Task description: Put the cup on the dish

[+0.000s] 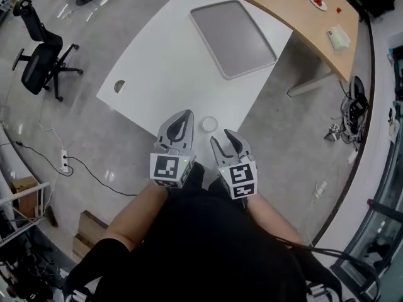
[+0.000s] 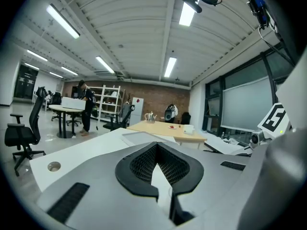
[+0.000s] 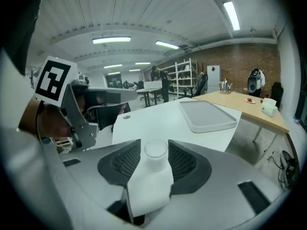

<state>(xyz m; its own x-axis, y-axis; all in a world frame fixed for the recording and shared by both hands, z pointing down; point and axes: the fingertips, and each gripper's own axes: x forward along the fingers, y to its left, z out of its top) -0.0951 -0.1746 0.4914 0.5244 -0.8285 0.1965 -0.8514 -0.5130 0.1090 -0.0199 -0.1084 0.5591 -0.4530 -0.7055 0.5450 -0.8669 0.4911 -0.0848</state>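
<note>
A small white cup (image 1: 208, 124) stands upright on the white table (image 1: 164, 68), close to its near edge. In the right gripper view the cup (image 3: 156, 150) sits in the gap at my jaws' tips, with a sliver of space on each side. My right gripper (image 1: 225, 142) is open (image 3: 154, 153), its pads off the cup. Left of the cup, my left gripper (image 1: 179, 123) is shut and empty (image 2: 156, 145). A flat grey tray (image 1: 233, 36) lies at the table's far end, also seen in the right gripper view (image 3: 208, 115).
A curved wooden desk (image 1: 296, 8) runs behind the table, carrying a small plate (image 1: 318, 2) and a tissue box (image 1: 339, 38). A black office chair (image 1: 41, 58) stands on the floor to the left. Cables (image 1: 346, 115) lie on the right. The tabletop has a round grommet (image 1: 119, 85).
</note>
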